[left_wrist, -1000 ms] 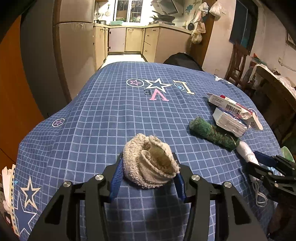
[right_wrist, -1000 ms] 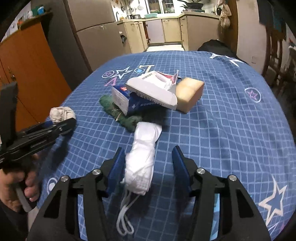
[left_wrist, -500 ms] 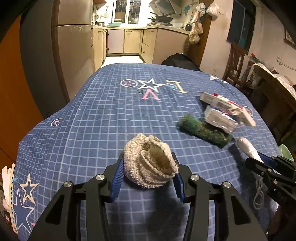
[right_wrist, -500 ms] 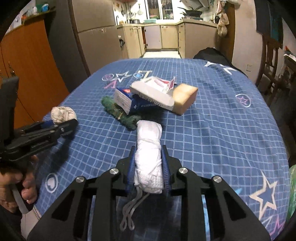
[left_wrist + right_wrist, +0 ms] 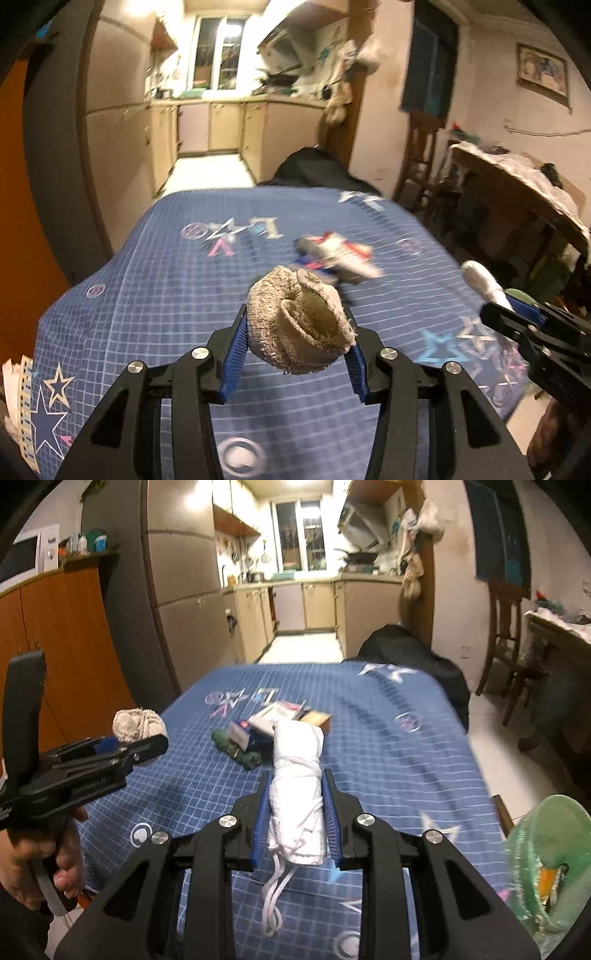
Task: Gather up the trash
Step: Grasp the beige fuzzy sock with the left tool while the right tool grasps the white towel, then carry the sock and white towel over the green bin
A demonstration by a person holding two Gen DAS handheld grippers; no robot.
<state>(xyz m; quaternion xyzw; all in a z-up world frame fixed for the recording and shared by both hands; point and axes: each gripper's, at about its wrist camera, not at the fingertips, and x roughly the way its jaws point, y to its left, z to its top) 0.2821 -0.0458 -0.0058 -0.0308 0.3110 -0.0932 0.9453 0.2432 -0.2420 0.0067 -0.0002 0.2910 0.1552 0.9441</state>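
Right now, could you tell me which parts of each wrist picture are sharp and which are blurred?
Left wrist view: the beige rolled towel between the gripper pads is sharp; the cartons on the blue checked cloth smear. Right wrist view: the gripped white rolled face mask is crisp; the green bin blurs.

Lived-in home, dining area opening onto kitchen: beige kitchen cabinets [image 5: 317, 602] under barred window [image 5: 299, 535], grey fridge [image 5: 181, 572], white microwave [image 5: 22, 554] atop orange wooden cupboard [image 5: 55, 646], wooden chair [image 5: 506, 627], blue star-print checked tablecloth [image 5: 388, 746] on surface.
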